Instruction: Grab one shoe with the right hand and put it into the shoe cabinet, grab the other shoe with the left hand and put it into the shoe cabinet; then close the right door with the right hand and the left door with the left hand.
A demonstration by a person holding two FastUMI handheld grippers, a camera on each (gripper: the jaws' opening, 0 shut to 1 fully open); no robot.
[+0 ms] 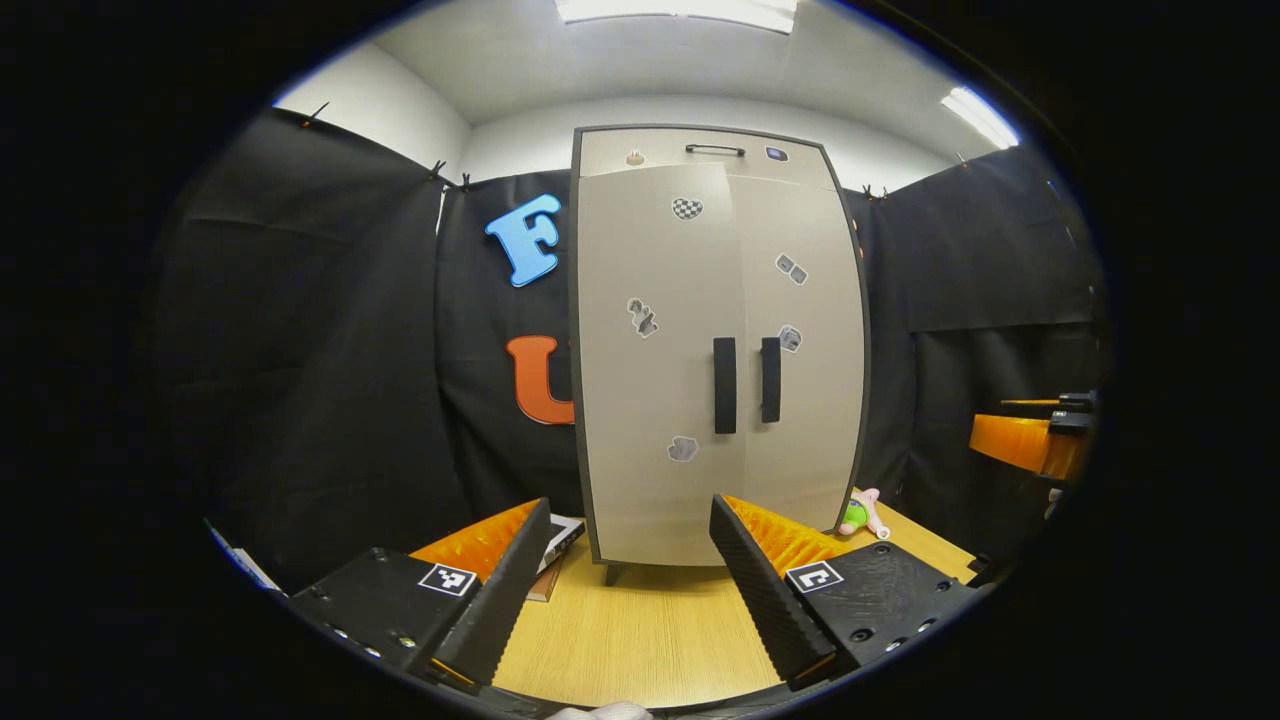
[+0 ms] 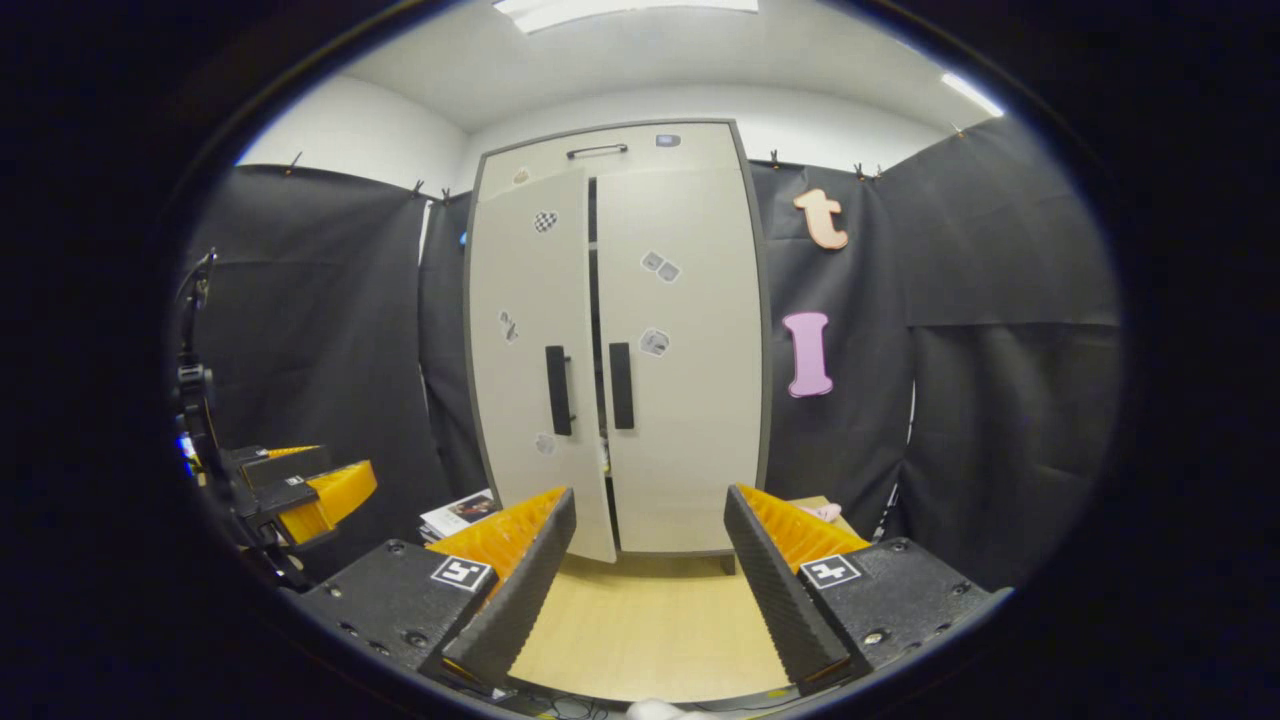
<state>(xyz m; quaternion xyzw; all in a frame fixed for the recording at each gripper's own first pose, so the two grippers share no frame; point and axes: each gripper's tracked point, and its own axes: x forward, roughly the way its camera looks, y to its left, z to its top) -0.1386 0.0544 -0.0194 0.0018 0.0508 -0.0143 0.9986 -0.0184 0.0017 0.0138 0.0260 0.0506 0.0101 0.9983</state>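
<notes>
both tongs (image 1: 620, 585) (image 2: 650, 575) wide and empty, shoe cabinet (image 1: 715, 340) ahead, well apart

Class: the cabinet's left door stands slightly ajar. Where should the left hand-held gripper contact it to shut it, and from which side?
Press the left door from the front, at its vertical handle by the free edge, farthest from the hinges; the gap beside it shows it needs pushing inward.

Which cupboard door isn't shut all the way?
The left door of the shoe cabinet. In the right gripper view it sticks out a little, with a dark gap beside it, while the right door sits flat and closed.
</notes>
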